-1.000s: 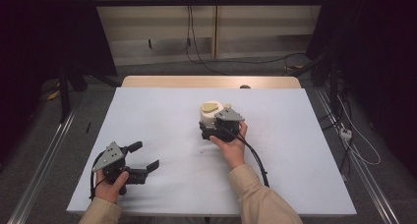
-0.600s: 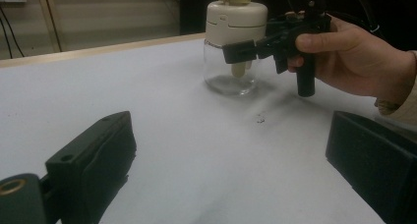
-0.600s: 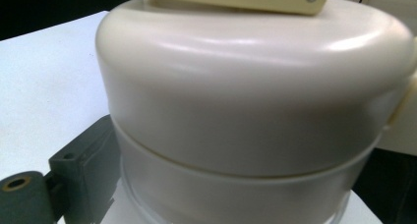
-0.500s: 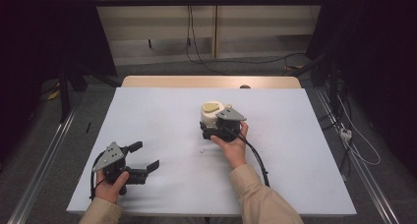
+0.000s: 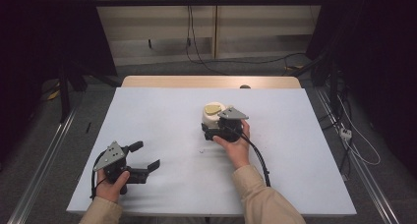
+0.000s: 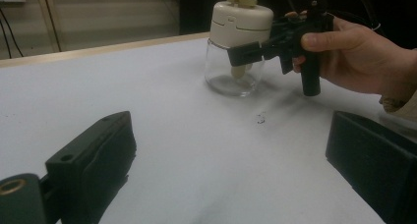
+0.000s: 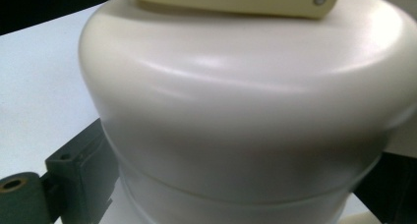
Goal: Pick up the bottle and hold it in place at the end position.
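A jar (image 5: 212, 113) with a cream lid and a clear glass base stands upright near the middle of the white table (image 5: 295, 150). My right gripper (image 5: 212, 124) is at the jar from the near side, one jaw on each flank just under the lid, pressed against it. The left gripper view shows the jar (image 6: 241, 17) with my right gripper (image 6: 255, 49) across its glass. In the right gripper view the lid (image 7: 246, 111) bulges close between the fingers (image 7: 74, 175). My left gripper (image 5: 146, 155) stands open at the front left, jaws wide over bare table (image 6: 231, 150).
A small dark speck (image 5: 201, 150) lies on the table just in front of the jar. A wooden strip (image 5: 211, 81) edges the table's far side. Cables run over the floor beyond and to the right.
My right gripper has edged slightly to the right at the jar. The jar stays in place and the left gripper has hardly moved.
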Motion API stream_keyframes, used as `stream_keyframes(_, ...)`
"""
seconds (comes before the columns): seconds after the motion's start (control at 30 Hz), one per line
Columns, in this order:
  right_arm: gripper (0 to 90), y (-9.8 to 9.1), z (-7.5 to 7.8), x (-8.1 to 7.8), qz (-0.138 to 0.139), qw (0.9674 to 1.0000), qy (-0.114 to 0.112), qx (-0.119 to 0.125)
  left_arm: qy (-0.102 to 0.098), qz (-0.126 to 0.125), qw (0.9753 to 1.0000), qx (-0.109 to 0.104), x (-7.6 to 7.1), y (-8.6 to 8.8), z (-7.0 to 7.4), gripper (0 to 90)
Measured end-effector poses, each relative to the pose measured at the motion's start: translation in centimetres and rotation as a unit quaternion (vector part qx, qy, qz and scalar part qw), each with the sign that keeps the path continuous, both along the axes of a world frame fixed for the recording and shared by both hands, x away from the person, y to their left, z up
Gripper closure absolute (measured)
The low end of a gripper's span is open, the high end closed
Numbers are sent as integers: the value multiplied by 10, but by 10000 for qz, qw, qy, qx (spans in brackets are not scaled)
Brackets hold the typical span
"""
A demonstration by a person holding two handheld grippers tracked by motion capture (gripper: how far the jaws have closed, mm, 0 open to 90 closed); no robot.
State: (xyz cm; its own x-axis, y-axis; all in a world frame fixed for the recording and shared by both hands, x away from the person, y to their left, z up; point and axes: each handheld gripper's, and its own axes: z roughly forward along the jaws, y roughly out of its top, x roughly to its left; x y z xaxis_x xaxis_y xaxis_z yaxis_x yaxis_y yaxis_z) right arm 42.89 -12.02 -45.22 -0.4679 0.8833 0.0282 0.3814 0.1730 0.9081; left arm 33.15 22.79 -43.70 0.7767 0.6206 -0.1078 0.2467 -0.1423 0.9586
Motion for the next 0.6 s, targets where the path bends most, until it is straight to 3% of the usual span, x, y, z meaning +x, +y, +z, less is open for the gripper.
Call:
stream_keyframes(0.3,53,0,0,0,-2,10000,1,-17,21,21,10000,-60,2,-1,-1,42)
stream_keyframes(0.43,53,0,-1,0,1,10000,-10,-23,4,8,9999,120,3,-2,-3,42)
stream_keyframes(0.6,53,0,-1,0,28,10000,2,-16,90,-9,9999,49,6,-6,-3,40)
